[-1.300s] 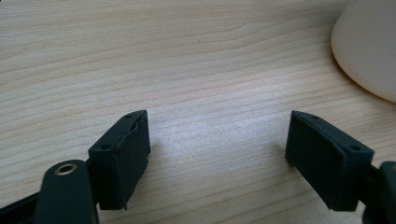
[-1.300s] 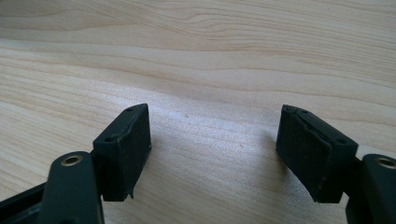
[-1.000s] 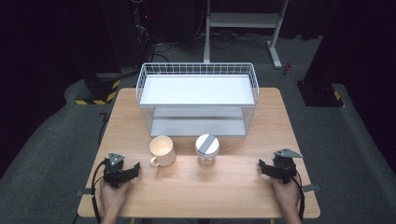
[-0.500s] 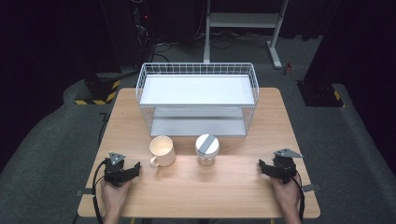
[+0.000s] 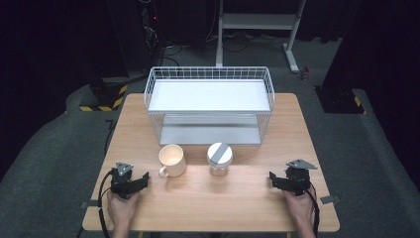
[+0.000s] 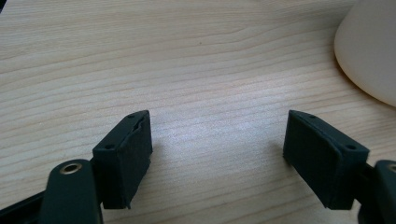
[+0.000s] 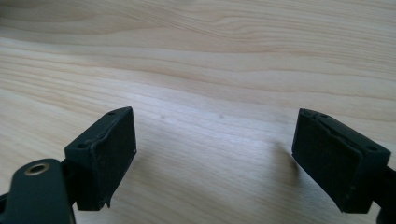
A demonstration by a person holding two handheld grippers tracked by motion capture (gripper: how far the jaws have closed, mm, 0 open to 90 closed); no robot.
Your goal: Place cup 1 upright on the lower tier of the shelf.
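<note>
The cream mug (image 5: 172,160) sits just to the right of the left gripper (image 5: 130,182) and a bit farther up the table (image 5: 208,208), close by but not touching. In the left gripper view, the mug's round side (image 6: 369,56) peeks in at the top right, past the right jaw. The glass jar (image 5: 219,158) with the grey lid stands beside the mug, well to the left of the right gripper (image 5: 288,181). The wire basket shelf (image 5: 210,101) stands farther back.

Both hands rest low near the table's front edge, and each gripper points inward toward the middle. The left gripper's jaws are spread wide with only bare wood between them. The right gripper's jaws have just been opening, and nothing is between them. From up high the jaws look tiny, so the change is hard to see there. Mug and jar sit where they did a second ago.
</note>
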